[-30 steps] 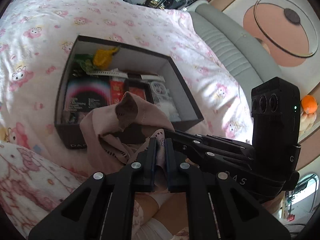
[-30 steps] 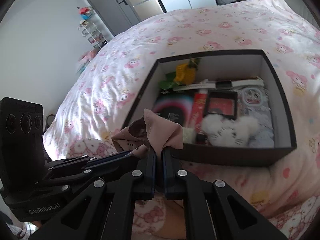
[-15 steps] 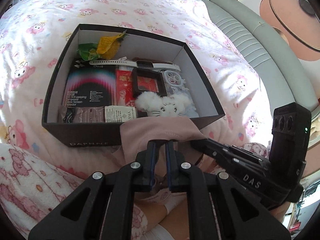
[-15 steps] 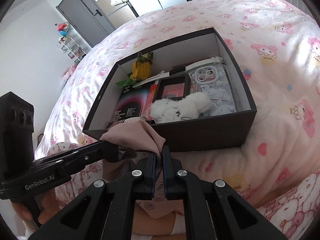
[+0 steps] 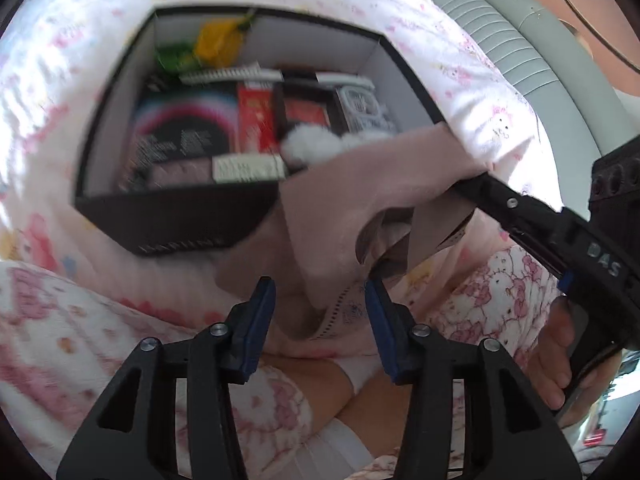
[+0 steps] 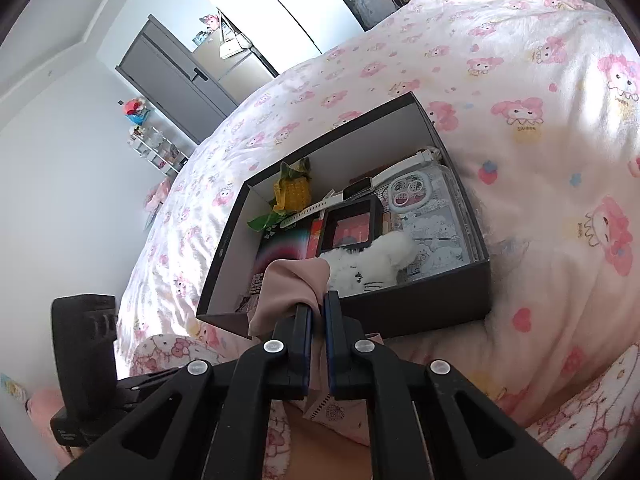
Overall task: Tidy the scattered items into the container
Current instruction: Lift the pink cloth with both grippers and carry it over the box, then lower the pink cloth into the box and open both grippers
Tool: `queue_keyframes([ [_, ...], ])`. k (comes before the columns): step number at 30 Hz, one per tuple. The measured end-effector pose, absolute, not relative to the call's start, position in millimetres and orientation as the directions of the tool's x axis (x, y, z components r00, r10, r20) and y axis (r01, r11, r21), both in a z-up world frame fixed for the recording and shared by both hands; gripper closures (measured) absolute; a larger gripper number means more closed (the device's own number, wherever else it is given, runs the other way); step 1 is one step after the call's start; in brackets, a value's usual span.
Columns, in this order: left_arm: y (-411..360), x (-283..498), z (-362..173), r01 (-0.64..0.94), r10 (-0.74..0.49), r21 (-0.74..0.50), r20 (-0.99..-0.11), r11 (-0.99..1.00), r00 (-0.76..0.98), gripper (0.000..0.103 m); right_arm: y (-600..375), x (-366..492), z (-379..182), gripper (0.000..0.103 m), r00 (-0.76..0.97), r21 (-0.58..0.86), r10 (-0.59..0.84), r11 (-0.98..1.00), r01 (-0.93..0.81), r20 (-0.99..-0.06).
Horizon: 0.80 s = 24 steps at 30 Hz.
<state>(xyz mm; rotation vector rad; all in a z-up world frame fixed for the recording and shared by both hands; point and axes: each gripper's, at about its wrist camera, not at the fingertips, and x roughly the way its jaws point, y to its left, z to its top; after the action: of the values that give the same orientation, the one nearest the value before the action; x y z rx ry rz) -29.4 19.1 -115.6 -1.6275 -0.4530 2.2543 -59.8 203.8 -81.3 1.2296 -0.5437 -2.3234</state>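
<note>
A dark open box lies on the pink patterned bedspread and holds several items: a white plush toy, a watch, a phone case, booklets. My right gripper is shut on a pink cloth and holds it at the box's near rim. In the left wrist view the same cloth hangs from the right gripper's fingers over the box's near right corner. My left gripper is open and empty, just below the cloth.
A grey padded headboard runs along the right in the left wrist view. The bedspread surrounds the box. A person's legs in pink pyjamas lie under both grippers. A grey wardrobe stands far back.
My left gripper has opened and let go of the pink cloth. My right gripper has kept its hold and carried the cloth up over the box's near rim.
</note>
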Motion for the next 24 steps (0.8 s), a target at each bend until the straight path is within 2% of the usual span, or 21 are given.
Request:
queue_keyframes([
  [2, 20.8, -36.0, -126.0, -0.042, 0.419, -0.428, -0.854, -0.903, -0.308, 0.06, 208.4, -60.9, -82.6, 0.099, -0.494, 0.554, -0.573, -0.807, 0.204, -0.654],
  [3, 20.1, -39.4, -128.9, -0.022, 0.399, -0.414, -0.86, -0.91, -0.319, 0.077, 210.9, -61.3, -82.8, 0.099, -0.494, 0.561, -0.579, -0.803, 0.203, -0.649],
  [6, 16.4, -45.8, -126.6, -0.007, 0.409, -0.433, -0.846, -0.901, -0.341, 0.098, 215.6, -61.9, -78.3, 0.099, -0.508, 0.547, -0.566, -0.812, 0.205, -0.649],
  [13, 10.1, -48.8, -49.9, -0.108, 0.423, -0.43, -0.757, -0.896, -0.498, 0.101, 217.6, -74.3, -48.1, 0.099, -0.551, 0.51, -0.558, -0.821, 0.256, -0.621],
  [17, -0.8, -60.5, 13.9, -0.144, 0.376, -0.377, -0.67, -0.915, -0.64, 0.101, 213.0, -93.9, -4.0, 0.099, -0.597, 0.482, -0.568, -0.816, 0.318, -0.567],
  [21, -18.3, -62.0, 59.3, -0.145, 0.325, -0.334, -0.583, -0.932, -0.745, 0.101, 197.8, -108.9, 52.0, 0.099, -0.653, 0.432, -0.592, -0.801, 0.414, -0.472],
  [24, -31.3, -73.1, 49.9, -0.094, 0.298, -0.34, -0.621, -0.936, -0.725, 0.101, 166.7, -125.7, 58.2, 0.099, -0.6, 0.397, -0.631, -0.775, 0.491, -0.491],
])
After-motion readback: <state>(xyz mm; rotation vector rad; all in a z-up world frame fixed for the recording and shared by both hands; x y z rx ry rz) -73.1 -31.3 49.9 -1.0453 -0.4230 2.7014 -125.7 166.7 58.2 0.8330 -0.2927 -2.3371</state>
